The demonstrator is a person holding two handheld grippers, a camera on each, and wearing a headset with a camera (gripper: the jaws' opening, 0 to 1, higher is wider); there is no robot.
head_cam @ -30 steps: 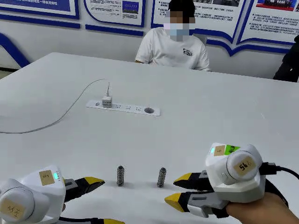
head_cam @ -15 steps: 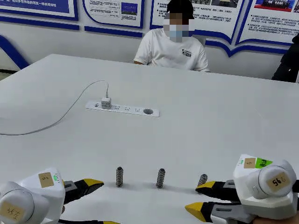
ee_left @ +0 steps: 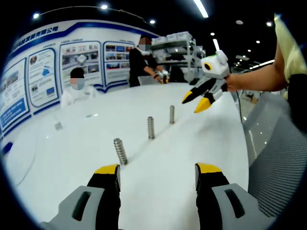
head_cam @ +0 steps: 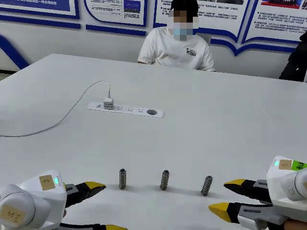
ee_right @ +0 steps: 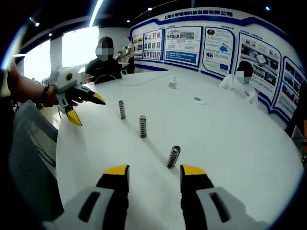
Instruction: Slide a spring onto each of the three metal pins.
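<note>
**Three springs point(head_cam: 164, 179) stand upright in a row on the desk point(head_cam: 216, 124), near its front edge.**
The pins cannot be made out inside the coils, but all three look fitted. The left hand-held gripper point(head_cam: 114, 207) and right hand-held gripper point(head_cam: 218, 195) flank the row, jaws wide apart and empty. Backing each straight off, level, should avoid tipping the nearest spring.

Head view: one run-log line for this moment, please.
springs: left spring, middle spring, right spring upright in a row on table | left gripper: open, empty | right gripper: open, empty, beside right spring
</note>
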